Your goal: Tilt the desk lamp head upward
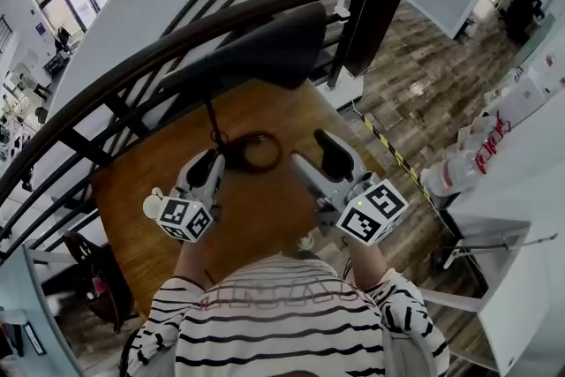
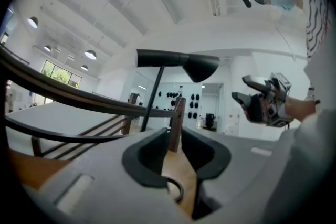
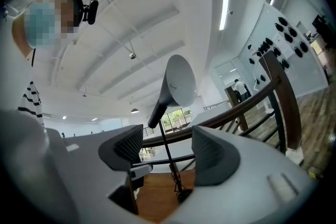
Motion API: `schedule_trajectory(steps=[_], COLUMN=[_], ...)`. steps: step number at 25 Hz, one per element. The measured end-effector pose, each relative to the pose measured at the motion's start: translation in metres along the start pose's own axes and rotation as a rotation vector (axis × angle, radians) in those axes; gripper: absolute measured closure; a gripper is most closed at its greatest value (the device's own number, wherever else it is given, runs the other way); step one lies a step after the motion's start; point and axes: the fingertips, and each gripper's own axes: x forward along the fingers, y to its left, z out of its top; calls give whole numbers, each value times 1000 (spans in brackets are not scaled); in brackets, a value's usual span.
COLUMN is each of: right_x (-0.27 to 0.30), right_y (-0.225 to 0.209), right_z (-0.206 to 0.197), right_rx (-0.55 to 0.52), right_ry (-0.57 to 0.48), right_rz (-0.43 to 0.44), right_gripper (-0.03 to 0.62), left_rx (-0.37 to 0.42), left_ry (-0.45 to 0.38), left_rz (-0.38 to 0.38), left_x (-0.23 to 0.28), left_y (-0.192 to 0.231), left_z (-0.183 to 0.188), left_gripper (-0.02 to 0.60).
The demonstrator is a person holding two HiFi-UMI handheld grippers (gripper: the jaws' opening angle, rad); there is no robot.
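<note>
The black desk lamp's cone-shaped head sits roughly level above the far edge of the brown wooden tabletop. It is carried on a thin dark stem that rises from a black ring base. The left gripper is at the ring's left rim, jaws narrowly apart and clamping nothing. The right gripper, jaws wide and empty, is just right of the ring over bare wood. A dark curved handrail runs close along the head.

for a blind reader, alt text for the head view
A black desk lamp stands on a brown wooden table; a person in a striped shirt holds the grey left gripper and right gripper, both open, near its ring base.
</note>
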Motion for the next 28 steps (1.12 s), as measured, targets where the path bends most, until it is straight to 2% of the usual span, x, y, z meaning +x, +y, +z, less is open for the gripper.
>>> schedule_trajectory(steps=[6,12,16,19,28], right_x=[-12,-14,-10,-6,6], right_y=[11,28,35,41,60], right_z=[-38,-68,-86,-101,-128], right_rx=[29,56,85,88,108], right_ry=[32,66,70,86,121], right_rz=[-73,-109,-135,-147,-159], right_gripper=[379,456,493,522,592], left_rx=[-18,-43,-31,-19,-36], left_ry=[2,17,41,66,83], left_rz=[-52,-116,-164,-192,-244], left_x=[-28,-53,-67,-75,-95], left_y=[-18,-34,-39,-40,-35], left_z=[-3,-4,-8,-15,-15], left_gripper=[508,522,553,577,578])
